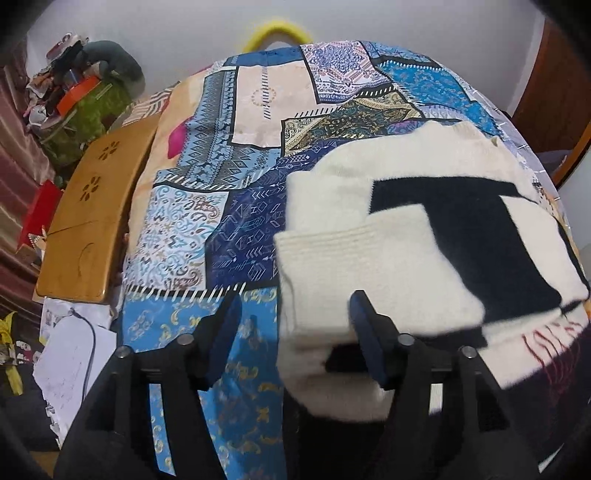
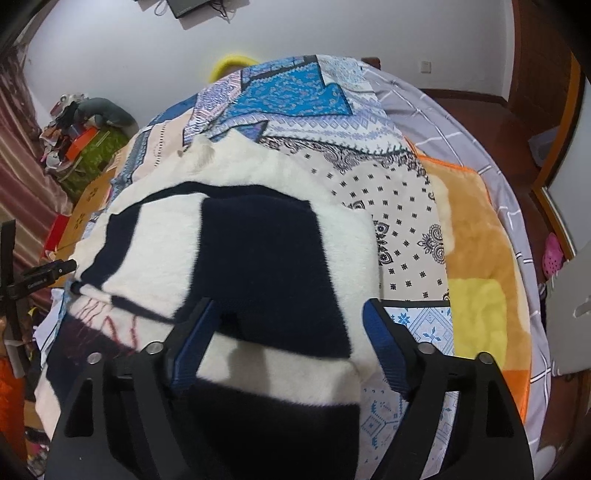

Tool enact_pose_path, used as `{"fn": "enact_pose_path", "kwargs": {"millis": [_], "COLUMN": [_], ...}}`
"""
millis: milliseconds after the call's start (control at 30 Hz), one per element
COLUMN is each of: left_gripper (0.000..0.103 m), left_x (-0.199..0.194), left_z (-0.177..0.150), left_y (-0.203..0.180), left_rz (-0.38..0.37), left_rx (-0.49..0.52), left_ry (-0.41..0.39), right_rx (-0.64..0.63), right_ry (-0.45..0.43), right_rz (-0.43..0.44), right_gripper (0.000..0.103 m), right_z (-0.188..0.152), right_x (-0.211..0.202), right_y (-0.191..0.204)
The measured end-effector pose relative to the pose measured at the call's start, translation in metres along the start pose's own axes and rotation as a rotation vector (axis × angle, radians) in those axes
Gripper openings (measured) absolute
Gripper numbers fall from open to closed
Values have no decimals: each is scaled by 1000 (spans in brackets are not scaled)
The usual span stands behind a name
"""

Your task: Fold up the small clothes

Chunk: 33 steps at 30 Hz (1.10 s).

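A wooden board (image 1: 88, 218) lies left of the patterned bedspread (image 1: 221, 206). The left gripper (image 1: 293, 332) hangs spread over the sweater's (image 1: 388, 266) left edge. The right gripper (image 2: 291, 343), spread, straddles its right edge; bare bedspread continues to an orange blanket (image 2: 476, 266).

Brightness: even, soft indoor light in both views, with no hard glare anywhere.
Shadows: the right gripper (image 2: 290, 343) casts a faint grey shadow on the white part of the sweater (image 2: 236, 236) between its fingers; a darker patch lies under the left gripper (image 1: 295, 339) by its right finger.
Blur: the sweater's near edge (image 1: 317, 332) in the left wrist view is smeared (motion blur, it seems); the yellow ring (image 1: 277, 33) at the far end is soft in both views.
Distortion: strong fisheye bulge, so the patchwork bedspread (image 1: 207, 206) curves like a dome.
Edges: black vignette fills the corners.
Colour: slightly cool on the wall (image 2: 147, 55).
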<state>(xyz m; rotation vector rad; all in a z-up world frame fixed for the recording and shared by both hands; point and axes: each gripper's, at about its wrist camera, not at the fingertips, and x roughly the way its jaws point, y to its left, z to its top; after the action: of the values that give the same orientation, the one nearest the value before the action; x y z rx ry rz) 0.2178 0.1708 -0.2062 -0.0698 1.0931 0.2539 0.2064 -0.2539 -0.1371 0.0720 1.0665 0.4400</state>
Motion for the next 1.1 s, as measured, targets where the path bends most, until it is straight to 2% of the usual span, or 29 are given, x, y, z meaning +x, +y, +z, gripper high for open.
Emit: {"fn": "enact_pose_path", "kwargs": {"millis": [100, 167, 367, 767, 900, 1067, 1100], "left_gripper": [69, 78, 87, 88, 88, 88, 88], "left_x": [-15, -23, -40, -16, -9, -6, -5], "left_z": [-7, -12, -33, -83, -87, -88, -88], "left_y": [1, 0, 5, 16, 15, 13, 12], "left_rz": [14, 18, -44, -147, -204, -276, -295], "left_rx": [-1, 2, -41, -151, -189, -223, -232], "left_ry": [-29, -39, -31, 138, 175, 202, 208], "right_rx": [-4, 0, 3, 59, 85, 107, 103], "right_ry": [-15, -20, -23, 49, 86, 83, 85], "right_rz": [0, -1, -2, -15, 3, 49, 57], "right_gripper": [83, 83, 83, 83, 83, 83, 78], "right_z": [-2, -5, -18, -55, -65, -69, -69], "right_x": [-8, -13, -27, -21, -11, -8, -8], "right_y": [6, 9, 13, -6, -11, -13, -11]}}
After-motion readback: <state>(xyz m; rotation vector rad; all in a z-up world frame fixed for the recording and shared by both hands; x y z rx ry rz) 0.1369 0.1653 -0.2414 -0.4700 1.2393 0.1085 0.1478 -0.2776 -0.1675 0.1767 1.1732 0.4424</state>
